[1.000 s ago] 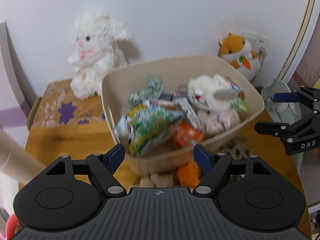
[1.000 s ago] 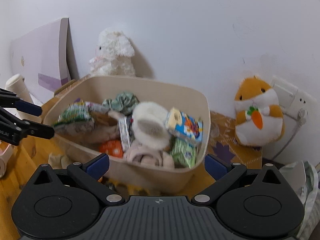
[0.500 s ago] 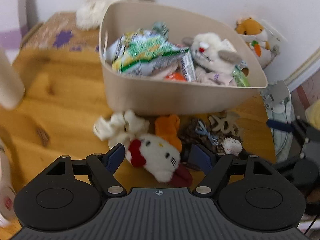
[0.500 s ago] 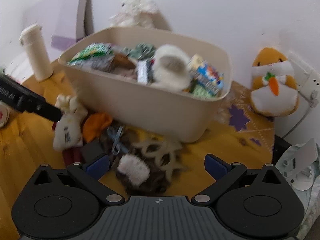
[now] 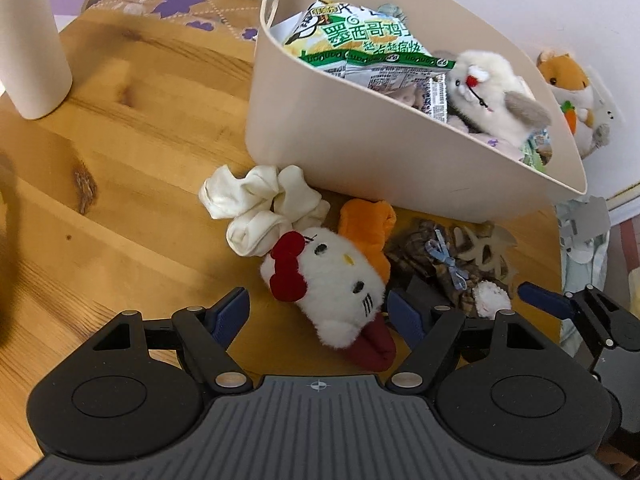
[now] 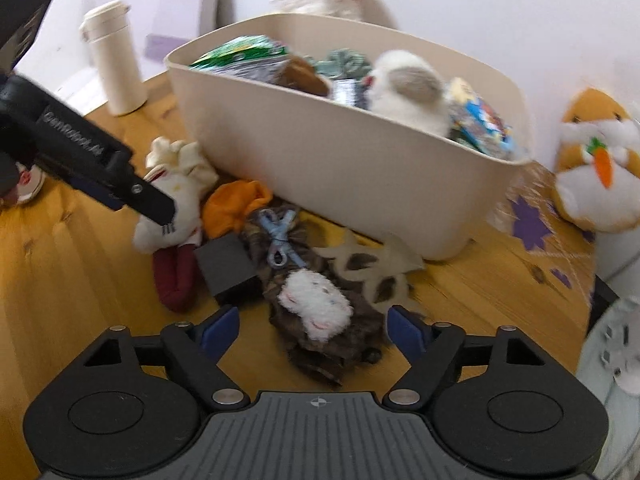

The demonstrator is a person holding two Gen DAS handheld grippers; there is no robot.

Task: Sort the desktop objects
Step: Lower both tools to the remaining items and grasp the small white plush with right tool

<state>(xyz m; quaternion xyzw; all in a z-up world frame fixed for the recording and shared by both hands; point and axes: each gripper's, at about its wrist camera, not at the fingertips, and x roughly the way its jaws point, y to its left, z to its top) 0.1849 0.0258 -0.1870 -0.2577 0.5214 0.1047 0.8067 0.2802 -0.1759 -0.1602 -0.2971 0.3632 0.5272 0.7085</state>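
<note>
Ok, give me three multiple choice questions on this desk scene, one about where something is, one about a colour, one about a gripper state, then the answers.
1. Where does the white cat plush lie?
A. inside the beige bin
B. on the wooden table in front of the bin
C. on top of the cream tumbler

2. What colour is the cat plush's bow?
A. red
B. blue
C. green

3. How is the left gripper?
A. shut on the cat plush
B. shut on nothing
C. open, with the plush between its fingers

Answers: 1 B, it lies on the table before the beige bin. 2 A, the bow is plainly red. 3 C, both blue pads stand clear of the plush's sides.
</note>
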